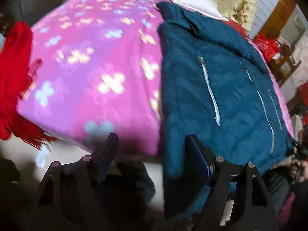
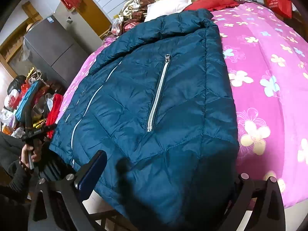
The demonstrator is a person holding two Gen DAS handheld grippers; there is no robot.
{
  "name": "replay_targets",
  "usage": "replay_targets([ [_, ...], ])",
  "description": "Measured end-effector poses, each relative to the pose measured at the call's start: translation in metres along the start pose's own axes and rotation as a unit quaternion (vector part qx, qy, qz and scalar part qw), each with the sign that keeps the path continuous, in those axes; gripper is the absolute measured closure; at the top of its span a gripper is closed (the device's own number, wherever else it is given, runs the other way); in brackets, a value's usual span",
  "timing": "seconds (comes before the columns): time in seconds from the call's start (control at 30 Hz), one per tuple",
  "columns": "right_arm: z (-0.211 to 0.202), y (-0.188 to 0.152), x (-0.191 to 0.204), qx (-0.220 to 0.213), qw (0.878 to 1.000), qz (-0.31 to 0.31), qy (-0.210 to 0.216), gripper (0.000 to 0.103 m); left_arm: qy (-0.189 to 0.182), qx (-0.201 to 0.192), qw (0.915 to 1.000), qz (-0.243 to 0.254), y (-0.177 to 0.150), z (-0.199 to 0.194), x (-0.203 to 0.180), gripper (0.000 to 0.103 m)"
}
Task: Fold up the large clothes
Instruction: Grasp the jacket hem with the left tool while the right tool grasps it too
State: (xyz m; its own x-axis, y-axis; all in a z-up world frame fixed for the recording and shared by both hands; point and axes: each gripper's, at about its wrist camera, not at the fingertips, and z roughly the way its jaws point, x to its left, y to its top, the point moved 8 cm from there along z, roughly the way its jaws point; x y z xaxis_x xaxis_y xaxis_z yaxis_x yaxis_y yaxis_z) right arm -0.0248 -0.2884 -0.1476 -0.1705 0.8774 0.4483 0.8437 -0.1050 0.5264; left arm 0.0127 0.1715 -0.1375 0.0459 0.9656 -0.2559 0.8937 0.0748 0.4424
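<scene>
A teal quilted jacket [image 1: 221, 96] lies front up on a pink flowered bedspread [image 1: 86, 57], collar far from me, hem hanging over the near bed edge. My left gripper [image 1: 152, 146] hovers open at the bed edge. Its right finger [image 1: 196, 154] overlaps the jacket's left side and nothing is between the pads. In the right wrist view the jacket [image 2: 154, 96] fills the middle. My right gripper [image 2: 165, 173] stands wide open at the hem. Its left finger [image 2: 96, 165] shows, while the jacket's corner drapes over the gap and hides the right fingertip.
A white pillow [image 2: 169, 5] and folded quilts lie beyond the collar. Red cloth [image 1: 15, 77] hangs at the bedspread's left end. A grey cabinet [image 2: 53, 44] and piled bags [image 2: 28, 100] stand left of the bed, where a hand [image 2: 28, 154] grips a black handle.
</scene>
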Motion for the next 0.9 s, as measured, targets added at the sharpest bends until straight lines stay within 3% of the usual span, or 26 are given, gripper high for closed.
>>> replay_targets([
  [0.1,0.001,0.000,0.001,0.001,1.000,-0.002,-0.009,0.000,-0.028,0.015,0.9990,0.031,-0.009,0.003,-0.018,0.025],
  [0.23,0.002,0.000,0.002,0.003,1.000,-0.007,-0.022,0.000,-0.115,0.040,0.9912,0.051,-0.022,0.007,-0.050,0.025],
  [0.3,0.004,0.000,0.003,0.004,1.000,-0.010,-0.028,0.000,-0.104,0.026,0.9923,0.061,-0.022,0.005,-0.054,0.026],
  [0.4,0.004,0.000,0.002,0.005,0.999,-0.012,-0.031,0.000,-0.125,0.000,0.9908,0.051,-0.015,-0.006,-0.056,0.043],
  [0.5,0.004,0.001,0.001,0.004,1.000,-0.009,-0.026,0.000,-0.143,-0.009,0.9884,0.051,-0.007,-0.008,-0.056,0.051],
  [0.7,0.002,0.000,0.000,0.004,1.000,0.003,0.002,0.000,-0.129,0.003,0.9911,0.033,0.009,0.015,-0.050,0.050],
  [0.9,0.005,0.003,0.004,0.006,1.000,-0.013,0.003,0.004,-0.151,0.012,0.9867,0.057,0.014,0.022,-0.069,0.047],
])
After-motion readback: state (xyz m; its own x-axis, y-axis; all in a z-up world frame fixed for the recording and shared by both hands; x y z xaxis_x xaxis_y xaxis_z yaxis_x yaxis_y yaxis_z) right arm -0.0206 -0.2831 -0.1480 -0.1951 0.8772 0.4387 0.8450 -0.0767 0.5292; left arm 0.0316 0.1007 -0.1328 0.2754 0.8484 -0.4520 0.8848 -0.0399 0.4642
